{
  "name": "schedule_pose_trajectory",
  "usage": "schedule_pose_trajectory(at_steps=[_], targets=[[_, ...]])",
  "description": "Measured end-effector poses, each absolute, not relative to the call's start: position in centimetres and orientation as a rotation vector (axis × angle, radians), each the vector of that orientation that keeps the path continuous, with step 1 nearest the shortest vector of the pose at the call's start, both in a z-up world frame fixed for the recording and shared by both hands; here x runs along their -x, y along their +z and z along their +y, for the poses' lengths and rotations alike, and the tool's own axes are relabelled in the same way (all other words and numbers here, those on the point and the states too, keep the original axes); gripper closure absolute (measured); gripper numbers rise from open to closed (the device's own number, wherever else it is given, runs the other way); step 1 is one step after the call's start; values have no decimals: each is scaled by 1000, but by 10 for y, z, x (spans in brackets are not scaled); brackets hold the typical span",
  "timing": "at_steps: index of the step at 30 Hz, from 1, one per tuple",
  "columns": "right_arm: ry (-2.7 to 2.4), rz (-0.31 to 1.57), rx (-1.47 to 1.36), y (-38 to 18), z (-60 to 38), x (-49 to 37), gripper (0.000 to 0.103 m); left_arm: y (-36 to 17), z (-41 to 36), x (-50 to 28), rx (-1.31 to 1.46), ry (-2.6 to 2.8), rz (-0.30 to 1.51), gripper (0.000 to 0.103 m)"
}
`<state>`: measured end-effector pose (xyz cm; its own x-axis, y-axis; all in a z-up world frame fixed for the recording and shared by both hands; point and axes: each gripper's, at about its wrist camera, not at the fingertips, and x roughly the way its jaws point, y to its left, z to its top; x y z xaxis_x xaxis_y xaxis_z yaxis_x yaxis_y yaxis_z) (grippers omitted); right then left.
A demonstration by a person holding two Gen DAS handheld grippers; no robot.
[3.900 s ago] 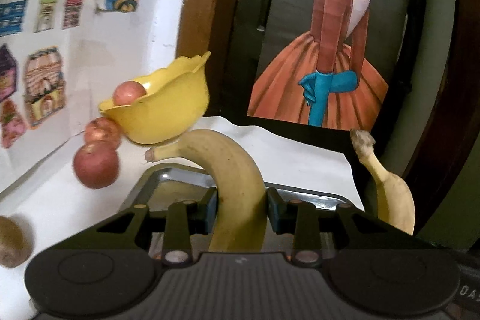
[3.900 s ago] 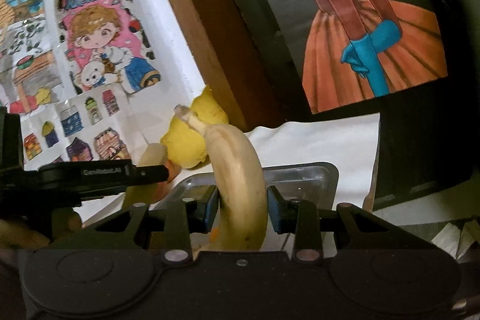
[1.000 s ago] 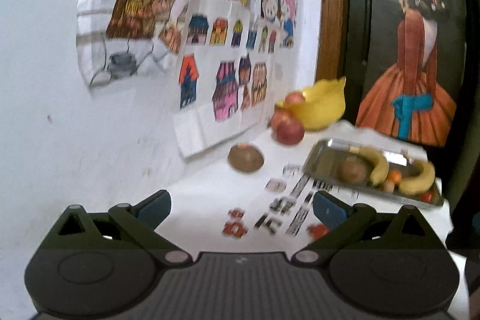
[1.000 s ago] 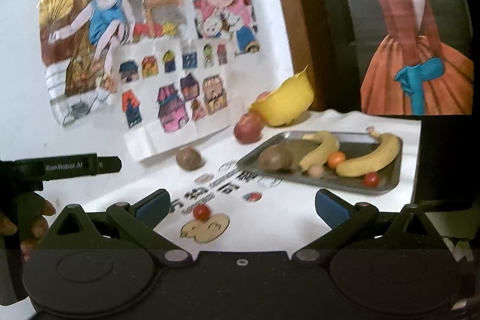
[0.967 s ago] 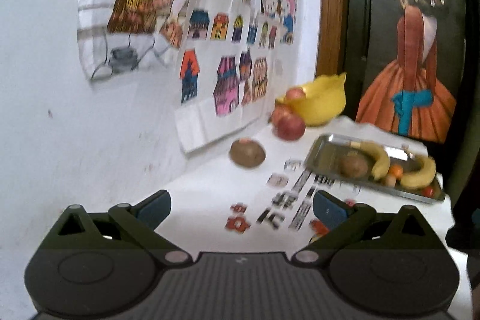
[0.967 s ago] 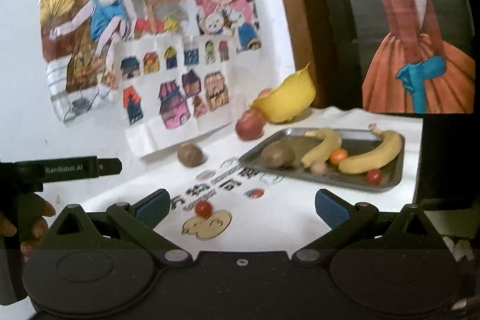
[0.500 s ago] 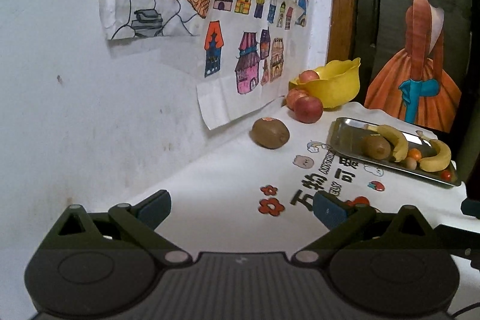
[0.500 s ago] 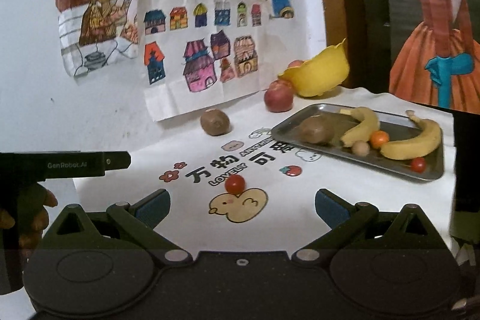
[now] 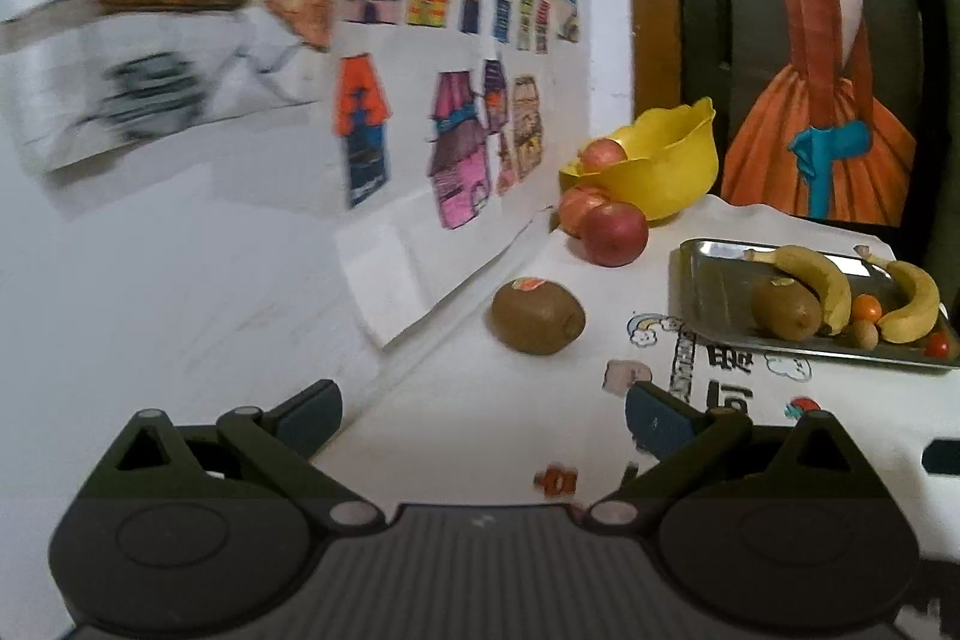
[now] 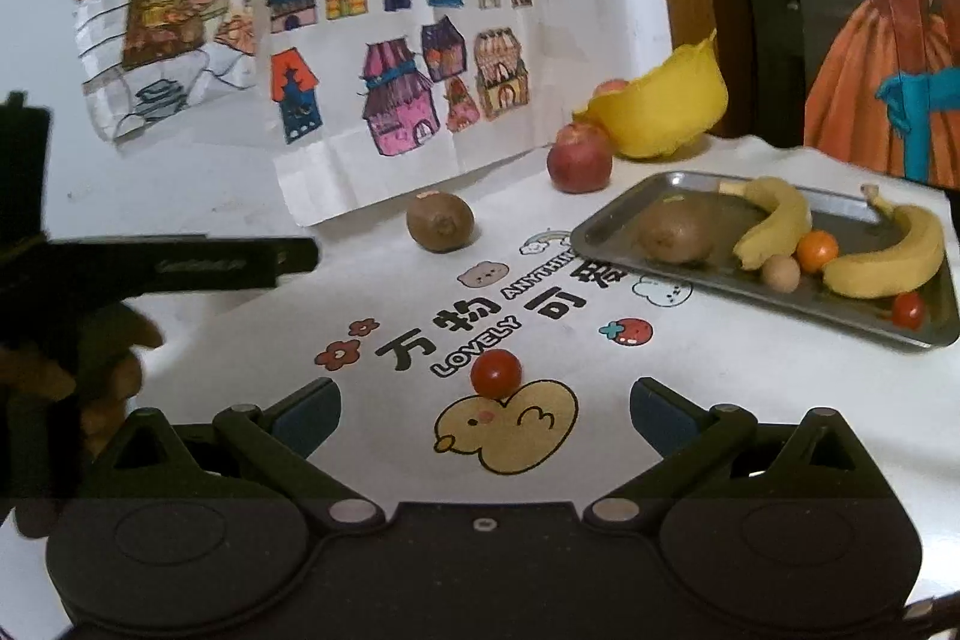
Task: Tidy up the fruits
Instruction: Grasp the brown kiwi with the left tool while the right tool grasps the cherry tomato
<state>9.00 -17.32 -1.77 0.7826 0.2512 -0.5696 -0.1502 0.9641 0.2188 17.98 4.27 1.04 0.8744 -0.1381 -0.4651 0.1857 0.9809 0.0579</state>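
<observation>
Both tools empty, jaws spread wide. Right tool (image 10: 485, 415) low over worktop (image 10: 372, 436), cherry tomato (image 10: 495, 372) centred just ahead, likely next pick. Left tool (image 9: 480, 415) faces loose kiwi (image 9: 538, 317) near wall. Steel tray (image 10: 606, 231) already holds bananas, kiwi, small fruits. Tomato: round, glossy red, small, rests on printed duck.
</observation>
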Motion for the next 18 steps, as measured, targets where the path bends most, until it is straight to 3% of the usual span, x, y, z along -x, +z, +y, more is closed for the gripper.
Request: schedule_pose_trajectory(at_steps=[18], targets=[[264, 731, -240, -46, -175, -142, 25, -32, 11, -307, -64, -250, 608, 0]])
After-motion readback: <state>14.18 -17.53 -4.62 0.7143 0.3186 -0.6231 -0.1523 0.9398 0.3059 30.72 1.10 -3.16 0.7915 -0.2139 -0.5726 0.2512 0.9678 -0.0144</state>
